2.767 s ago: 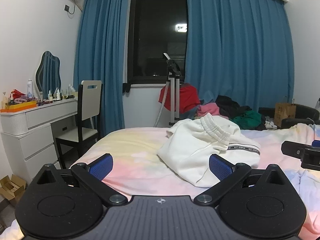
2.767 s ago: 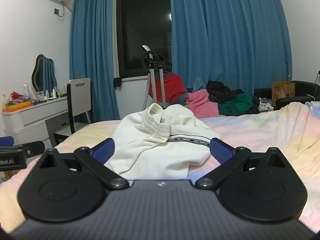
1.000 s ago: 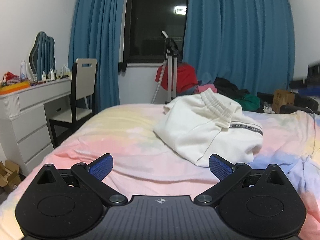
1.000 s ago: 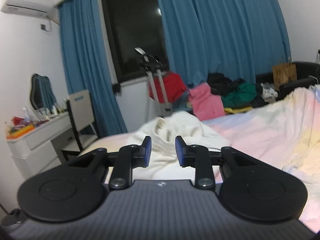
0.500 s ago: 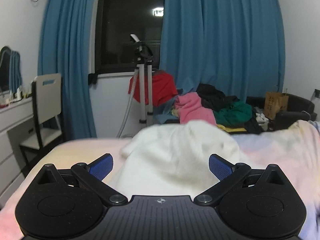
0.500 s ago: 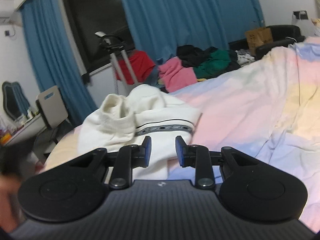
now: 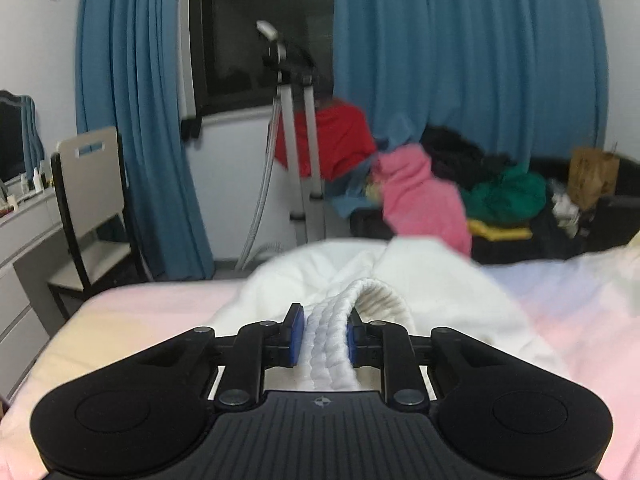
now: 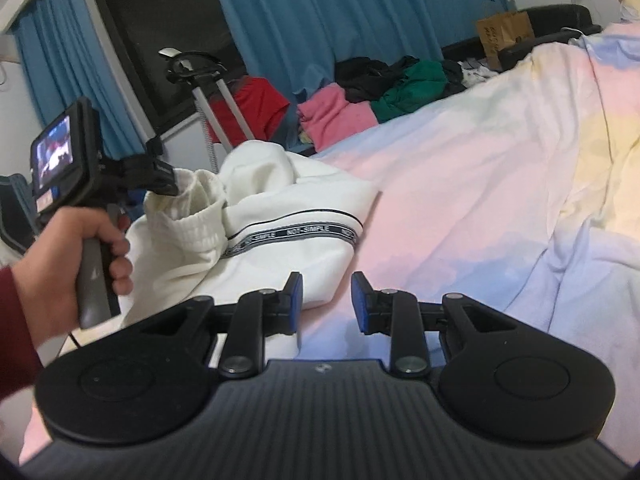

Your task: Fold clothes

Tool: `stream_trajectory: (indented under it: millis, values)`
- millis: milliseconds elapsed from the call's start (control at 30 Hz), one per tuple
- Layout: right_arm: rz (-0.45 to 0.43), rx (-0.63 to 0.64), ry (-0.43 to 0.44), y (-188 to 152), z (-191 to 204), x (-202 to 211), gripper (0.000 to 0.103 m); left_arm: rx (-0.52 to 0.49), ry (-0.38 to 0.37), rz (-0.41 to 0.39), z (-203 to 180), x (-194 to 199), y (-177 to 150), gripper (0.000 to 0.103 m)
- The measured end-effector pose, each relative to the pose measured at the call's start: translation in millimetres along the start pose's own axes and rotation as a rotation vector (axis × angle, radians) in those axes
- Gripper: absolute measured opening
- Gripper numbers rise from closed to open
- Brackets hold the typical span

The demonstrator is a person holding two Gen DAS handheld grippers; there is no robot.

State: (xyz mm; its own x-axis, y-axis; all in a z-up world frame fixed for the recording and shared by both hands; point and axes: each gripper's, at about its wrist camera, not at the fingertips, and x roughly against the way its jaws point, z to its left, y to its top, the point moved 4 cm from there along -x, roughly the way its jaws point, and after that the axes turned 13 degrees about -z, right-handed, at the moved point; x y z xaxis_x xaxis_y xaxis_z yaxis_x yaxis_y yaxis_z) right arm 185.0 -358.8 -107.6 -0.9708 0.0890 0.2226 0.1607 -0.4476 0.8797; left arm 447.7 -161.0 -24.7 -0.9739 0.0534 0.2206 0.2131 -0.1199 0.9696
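A pair of white sweatpants with a black "NOT-SIMPLE" stripe lies crumpled on the pastel bed sheet. My left gripper is shut on the ribbed elastic waistband of the sweatpants. It also shows in the right wrist view, held by a hand, gripping the waistband. My right gripper hovers low over the sheet by the sweatpants' near corner, its jaws a narrow gap apart with nothing between them.
A pile of clothes in pink, green, black and red lies beyond the bed under blue curtains. A tripod stand stands by the window. A chair and white dresser are at the left.
My left gripper has closed on the sweatpants' waistband, having been wide open half a second ago. My right gripper has dropped lower toward the sheet, its narrow gap unchanged.
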Motion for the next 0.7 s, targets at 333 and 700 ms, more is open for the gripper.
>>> stream_trajectory:
  millis: [333,700]
  values:
    - [-0.107,0.027,0.087,12.2,18.3,31.7,0.031,0.056,-0.095,-0.183,68.3,201.9,19.1,0.011]
    - [-0.067,0.079,0.238,16.3,65.7,96.7,0.031,0.31,0.009,-0.022,192.2,311.2,-91.5,0.007]
